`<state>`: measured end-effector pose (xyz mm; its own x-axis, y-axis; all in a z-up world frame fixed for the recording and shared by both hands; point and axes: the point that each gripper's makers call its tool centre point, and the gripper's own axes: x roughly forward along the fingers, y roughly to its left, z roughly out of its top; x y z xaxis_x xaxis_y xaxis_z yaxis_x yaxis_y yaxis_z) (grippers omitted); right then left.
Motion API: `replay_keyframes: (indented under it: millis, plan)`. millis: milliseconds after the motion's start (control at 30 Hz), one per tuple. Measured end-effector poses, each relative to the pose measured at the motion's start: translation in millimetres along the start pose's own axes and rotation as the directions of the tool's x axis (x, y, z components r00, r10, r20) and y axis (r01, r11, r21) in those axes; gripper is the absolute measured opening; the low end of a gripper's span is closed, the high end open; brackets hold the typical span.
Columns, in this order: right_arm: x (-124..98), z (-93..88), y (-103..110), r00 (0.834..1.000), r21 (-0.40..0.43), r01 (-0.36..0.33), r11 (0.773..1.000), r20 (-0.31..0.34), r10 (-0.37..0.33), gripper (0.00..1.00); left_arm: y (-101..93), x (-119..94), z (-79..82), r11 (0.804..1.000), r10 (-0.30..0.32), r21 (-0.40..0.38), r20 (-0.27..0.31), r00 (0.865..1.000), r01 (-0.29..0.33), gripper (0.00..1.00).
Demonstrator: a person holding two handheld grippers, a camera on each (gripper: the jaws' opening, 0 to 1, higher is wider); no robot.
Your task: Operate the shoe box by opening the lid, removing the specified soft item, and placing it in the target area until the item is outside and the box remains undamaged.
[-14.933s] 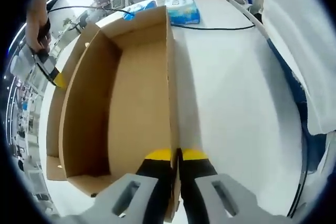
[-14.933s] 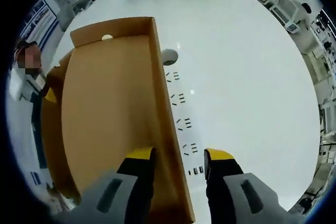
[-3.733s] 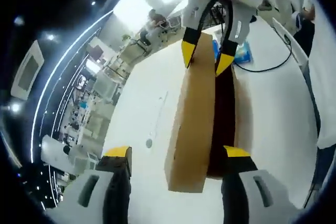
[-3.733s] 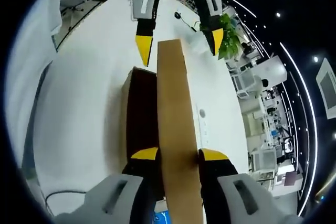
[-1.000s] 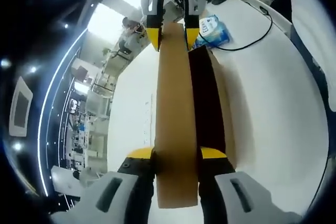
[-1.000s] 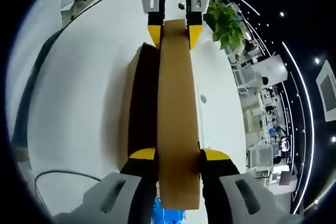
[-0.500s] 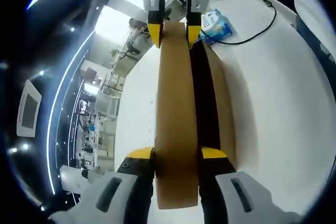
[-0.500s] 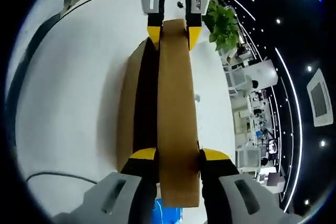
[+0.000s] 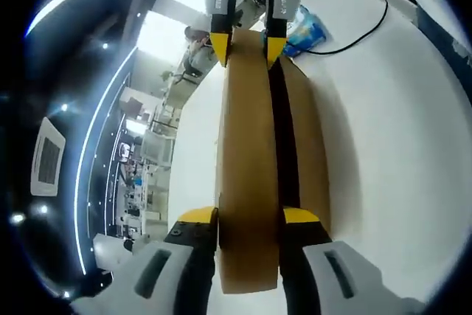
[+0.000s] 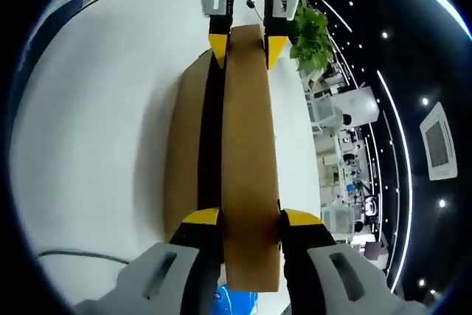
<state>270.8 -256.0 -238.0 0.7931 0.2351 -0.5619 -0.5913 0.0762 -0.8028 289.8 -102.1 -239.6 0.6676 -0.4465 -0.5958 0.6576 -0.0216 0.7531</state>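
My left gripper point(image 9: 248, 217) clamps near end of cardboard lid point(image 9: 248, 160), right gripper point(image 10: 248, 216) clamps opposite end; box point(image 10: 184, 145) below on white table point(image 10: 88, 108).

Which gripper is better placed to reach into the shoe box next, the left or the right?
Almost equal: the left gripper and the right gripper each clamp one end of the lid. I lean left, because a tissue pack and a cable crowd the right gripper's end.
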Motion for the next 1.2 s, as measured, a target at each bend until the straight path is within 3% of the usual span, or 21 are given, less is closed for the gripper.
replay_keyframes:
  millis: [300, 667, 900, 1067, 1200]
  plan:
    - [3, 1.3, 6, 1.000, -0.020, -0.001, 1.000, 0.012, 0.001, 0.30, -5.2, 3, -2.3, 1.000, 0.011, 0.026, -0.004, 1.000, -0.011, 0.33]
    - [8, 0.2, 17, 0.999, -0.010, -0.038, 0.999, 0.006, 0.038, 0.32, -17.7, 6, -2.9, 0.998, -0.047, 0.041, 0.004, 0.999, 0.047, 0.34]
    - [8, -0.4, 18, 0.999, -0.004, -0.050, 0.999, 0.001, 0.050, 0.32, -19.4, 7, -3.4, 0.998, -0.050, 0.028, 0.004, 0.999, 0.050, 0.34]
    - [6, -4.1, 21, 0.997, 0.032, -0.072, 0.997, -0.007, 0.072, 0.44, -25.2, 6, -4.2, 0.998, -0.067, 0.017, -0.006, 0.998, 0.068, 0.40]
    - [6, -7.7, 26, 0.996, 0.030, -0.088, 0.996, -0.013, 0.088, 0.45, -28.5, 5, -6.1, 0.998, -0.067, 0.016, -0.008, 0.998, 0.067, 0.44]
